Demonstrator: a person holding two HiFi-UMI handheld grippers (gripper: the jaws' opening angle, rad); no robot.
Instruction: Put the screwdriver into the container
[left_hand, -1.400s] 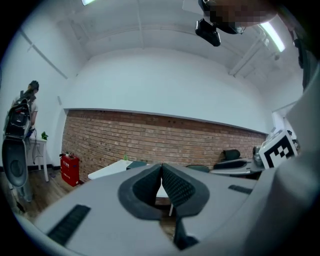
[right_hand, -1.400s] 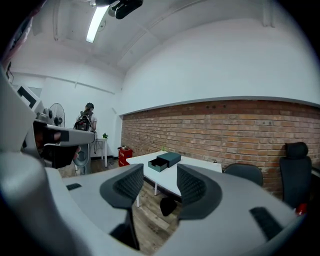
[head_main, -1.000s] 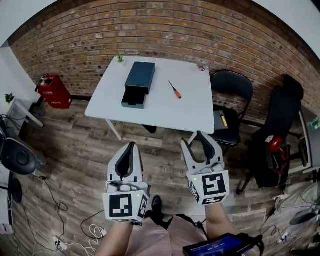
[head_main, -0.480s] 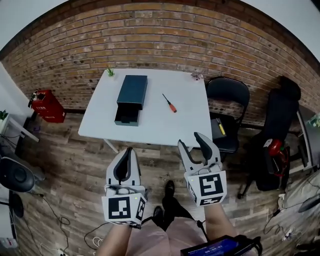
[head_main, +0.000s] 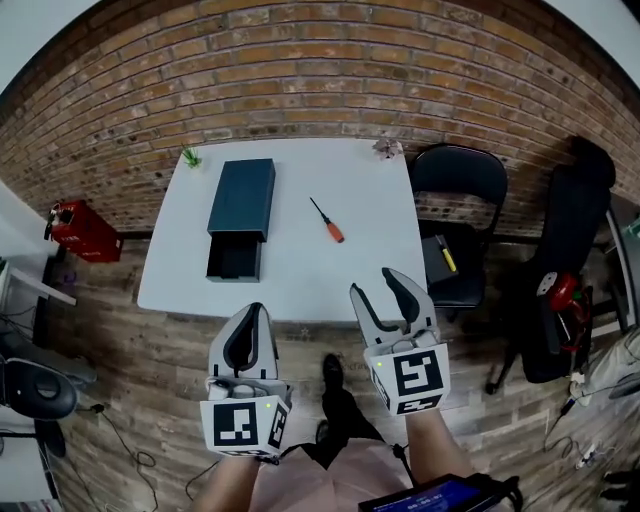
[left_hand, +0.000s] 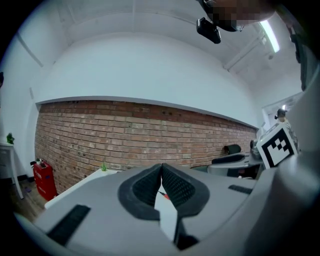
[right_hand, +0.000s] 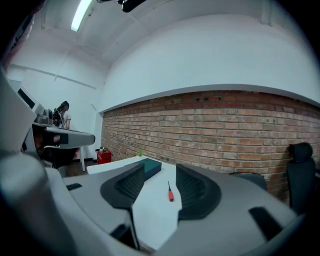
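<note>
A small screwdriver (head_main: 326, 220) with an orange handle lies on the white table (head_main: 370, 260), right of centre; it also shows between the jaws in the right gripper view as the screwdriver (right_hand: 170, 192). The dark teal container (head_main: 240, 203), a box with its drawer (head_main: 232, 263) pulled out toward me, sits on the table's left half. My left gripper (head_main: 252, 322) hovers shut below the table's near edge. My right gripper (head_main: 383, 285) is open, over the near edge, empty.
A black chair (head_main: 458, 180) stands right of the table, with a dark bag (head_main: 570, 240) further right. A red box (head_main: 78, 232) sits on the wooden floor at left. A tiny green plant (head_main: 188, 157) marks the table's far left corner. Brick wall behind.
The view has closed in on the table: it now looks larger and lower in the head view. Both grippers keep their jaw states and sit nearer the table's front edge.
</note>
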